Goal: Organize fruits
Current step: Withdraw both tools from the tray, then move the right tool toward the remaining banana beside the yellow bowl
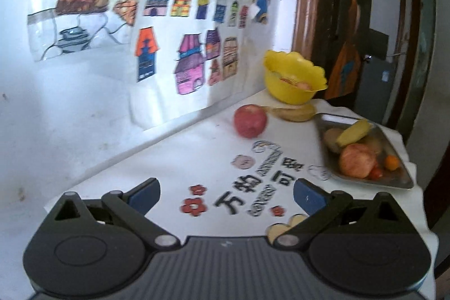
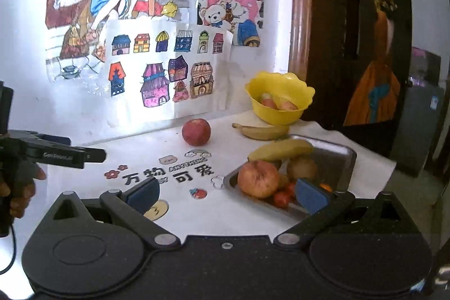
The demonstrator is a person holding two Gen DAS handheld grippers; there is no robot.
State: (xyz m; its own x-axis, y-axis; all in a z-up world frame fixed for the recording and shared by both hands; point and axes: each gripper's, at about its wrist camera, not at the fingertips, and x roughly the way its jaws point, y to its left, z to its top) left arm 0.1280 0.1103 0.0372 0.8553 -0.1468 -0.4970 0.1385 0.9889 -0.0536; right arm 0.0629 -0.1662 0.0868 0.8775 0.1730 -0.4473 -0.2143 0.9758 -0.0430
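Observation:
A metal tray (image 2: 341, 152) (image 1: 399, 179) on the right of the white table holds a banana (image 2: 281, 149), a large apple (image 2: 258, 178), a kiwi (image 2: 302, 167) and small red and orange fruits. A red apple (image 2: 196, 132) (image 1: 250, 121) and a loose banana (image 2: 263, 130) (image 1: 295, 113) lie on the table near the wall. A yellow bowl (image 2: 279, 97) (image 1: 294, 75) behind them holds some fruit. My left gripper (image 1: 226, 194) is open and empty above the table. My right gripper (image 2: 227, 194) is open and empty, its right finger over the tray's near edge.
The table has a white cloth with printed characters (image 2: 168, 173). Children's drawings (image 2: 168, 66) hang on the wall behind. A dark door frame (image 2: 332, 27) stands to the right, past the table's edge. The left gripper shows at the left of the right wrist view (image 2: 70, 155).

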